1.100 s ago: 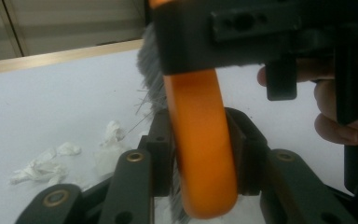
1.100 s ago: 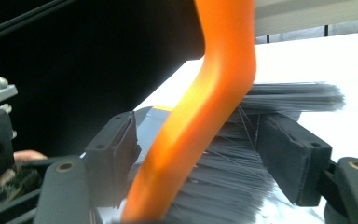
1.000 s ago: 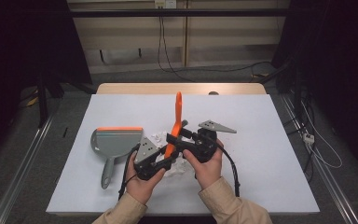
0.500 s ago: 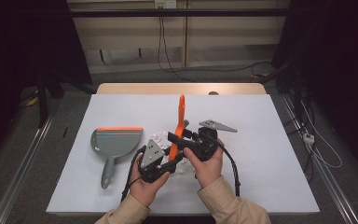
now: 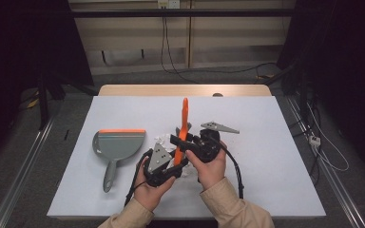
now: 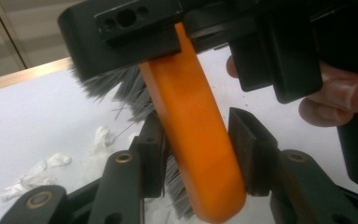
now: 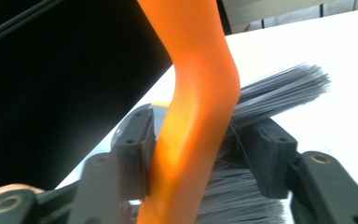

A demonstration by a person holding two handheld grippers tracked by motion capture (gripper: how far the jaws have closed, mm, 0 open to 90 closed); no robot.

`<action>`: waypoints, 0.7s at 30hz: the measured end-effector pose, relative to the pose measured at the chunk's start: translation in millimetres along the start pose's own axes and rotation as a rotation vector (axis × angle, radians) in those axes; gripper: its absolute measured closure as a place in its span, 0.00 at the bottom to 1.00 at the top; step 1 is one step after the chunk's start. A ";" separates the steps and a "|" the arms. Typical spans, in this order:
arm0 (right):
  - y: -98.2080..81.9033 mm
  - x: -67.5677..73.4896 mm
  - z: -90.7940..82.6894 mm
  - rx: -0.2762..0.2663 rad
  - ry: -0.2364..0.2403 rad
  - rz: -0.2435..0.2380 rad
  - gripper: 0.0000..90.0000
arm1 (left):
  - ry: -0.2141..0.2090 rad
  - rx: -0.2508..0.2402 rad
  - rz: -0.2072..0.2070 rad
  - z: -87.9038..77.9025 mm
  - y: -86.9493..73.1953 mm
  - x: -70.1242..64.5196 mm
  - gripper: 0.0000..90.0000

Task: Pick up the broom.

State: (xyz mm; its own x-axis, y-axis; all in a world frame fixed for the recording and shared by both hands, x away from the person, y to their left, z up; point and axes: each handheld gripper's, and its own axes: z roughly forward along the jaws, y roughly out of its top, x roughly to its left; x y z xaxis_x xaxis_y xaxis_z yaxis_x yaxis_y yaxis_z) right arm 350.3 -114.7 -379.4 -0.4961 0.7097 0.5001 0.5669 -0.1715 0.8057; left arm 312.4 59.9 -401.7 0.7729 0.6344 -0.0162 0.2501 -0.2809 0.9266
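I am holding an orange-handled brush upright at the centre of the frame, between my left gripper and my right gripper; the left jaws have just been opening, the right closing. A grey dustpan with an orange edge is lying at left on the white table, crumpled white paper beside it.

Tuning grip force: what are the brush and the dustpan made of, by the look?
Brush: orange body looks like smooth moulded plastic with a soft sheen; its grey bristles look like fine synthetic fibre, splaying. Dustpan: grey, matte, probably plastic, with an orange strip along its front edge, maybe rubber.
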 end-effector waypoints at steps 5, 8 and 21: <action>2.3 -1.2 -0.4 0.023 0.026 0.005 0.62 | 0.014 -0.003 0.010 0.9 -1.1 -0.8 0.64; 2.1 0.6 -0.9 0.017 0.027 -0.008 0.65 | 0.026 -0.007 0.005 1.8 -2.1 -1.7 0.62; 13.9 2.3 -9.3 -0.032 0.081 -0.025 0.77 | 0.080 -0.110 0.025 -5.7 -6.1 11.0 0.37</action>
State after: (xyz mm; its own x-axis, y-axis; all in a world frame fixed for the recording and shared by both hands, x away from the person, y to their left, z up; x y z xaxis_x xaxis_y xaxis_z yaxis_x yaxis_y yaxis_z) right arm 351.0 -121.8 -364.2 -0.5625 0.6565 0.5026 0.5331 -0.1766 0.8274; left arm 316.1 72.8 -405.4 0.7283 0.6844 0.0336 0.1624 -0.2200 0.9619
